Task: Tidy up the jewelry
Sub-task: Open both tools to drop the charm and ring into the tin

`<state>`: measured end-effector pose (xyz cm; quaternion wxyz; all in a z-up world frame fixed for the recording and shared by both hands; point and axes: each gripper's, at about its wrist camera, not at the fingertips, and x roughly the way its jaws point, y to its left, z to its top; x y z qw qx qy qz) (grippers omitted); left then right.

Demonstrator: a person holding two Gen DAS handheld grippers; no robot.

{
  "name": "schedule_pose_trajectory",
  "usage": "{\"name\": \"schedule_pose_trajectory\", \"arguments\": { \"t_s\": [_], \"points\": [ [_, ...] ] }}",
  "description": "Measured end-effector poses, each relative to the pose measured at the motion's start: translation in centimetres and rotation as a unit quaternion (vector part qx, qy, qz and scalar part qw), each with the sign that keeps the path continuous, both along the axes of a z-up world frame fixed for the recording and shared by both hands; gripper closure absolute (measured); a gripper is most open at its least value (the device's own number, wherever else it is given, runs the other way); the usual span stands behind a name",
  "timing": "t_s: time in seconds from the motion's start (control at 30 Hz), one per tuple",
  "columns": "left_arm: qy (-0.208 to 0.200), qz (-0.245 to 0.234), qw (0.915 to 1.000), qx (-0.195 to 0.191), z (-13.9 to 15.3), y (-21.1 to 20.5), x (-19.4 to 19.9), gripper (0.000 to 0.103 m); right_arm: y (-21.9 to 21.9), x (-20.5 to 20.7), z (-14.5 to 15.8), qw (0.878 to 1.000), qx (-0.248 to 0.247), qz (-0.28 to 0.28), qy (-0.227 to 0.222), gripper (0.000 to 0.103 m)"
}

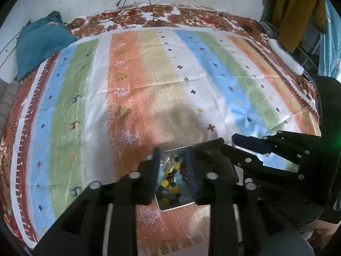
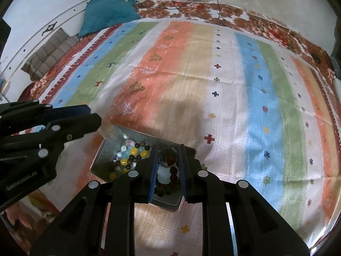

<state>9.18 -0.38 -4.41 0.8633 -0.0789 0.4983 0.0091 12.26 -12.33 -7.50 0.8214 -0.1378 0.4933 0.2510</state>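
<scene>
Your metal tray (image 2: pixel 102 162) sits on the striped cloth (image 2: pixel 223 85), and everything else is placed from it. Its left part holds a loose heap of mixed beads (image 2: pixel 130 157): yellow, pale blue, white, dark brown and black. Its right part holds a dark red bead bracelet (image 2: pixel 170 179), lying beside a round glassy piece (image 2: pixel 168 154).

Your right gripper (image 2: pixel 168 155) hangs over the tray's right part with its blue pads either side of that round piece. You cannot tell whether the pads press on it or only frame it from above.

Your left gripper (image 1: pixel 173 160) hovers over the bead heap (image 1: pixel 170 181), fingers spread apart and gripping nothing. A clear, pale piece (image 1: pixel 169 163) lies on the heap between them.

Far beyond the tray, a teal cushion (image 2: pixel 108 10) rests at the cloth's back left corner.
</scene>
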Motion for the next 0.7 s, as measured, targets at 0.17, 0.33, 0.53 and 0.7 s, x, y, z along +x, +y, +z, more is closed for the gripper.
{"name": "schedule_pose_trajectory", "arguments": {
  "t_s": [0.17, 0.33, 0.53, 0.7],
  "points": [
    [-0.003, 0.014, 0.9999, -0.004, 0.2, 0.8, -0.3, 0.071, -0.3, -0.1, 0.1, 1.0, -0.001, -0.004, 0.001, 0.07],
    [-0.006, 0.021, 0.9997, -0.013, 0.5, 1.3, -1.0, 0.069, -1.2, -1.0, 0.5, 1.0, -0.003, -0.005, -0.004, 0.062],
    [-0.011, 0.014, 0.9997, -0.016, 0.8, 1.0, -2.5, 0.059, -2.2, -2.4, 1.5, 1.0, 0.007, -0.003, -0.008, 0.056],
    [-0.013, 0.011, 0.9999, -0.003, 1.1, 0.8, -3.7, 0.049, -3.4, -3.3, 1.7, 1.0, 0.008, -0.004, -0.003, 0.048]
  ]
}}
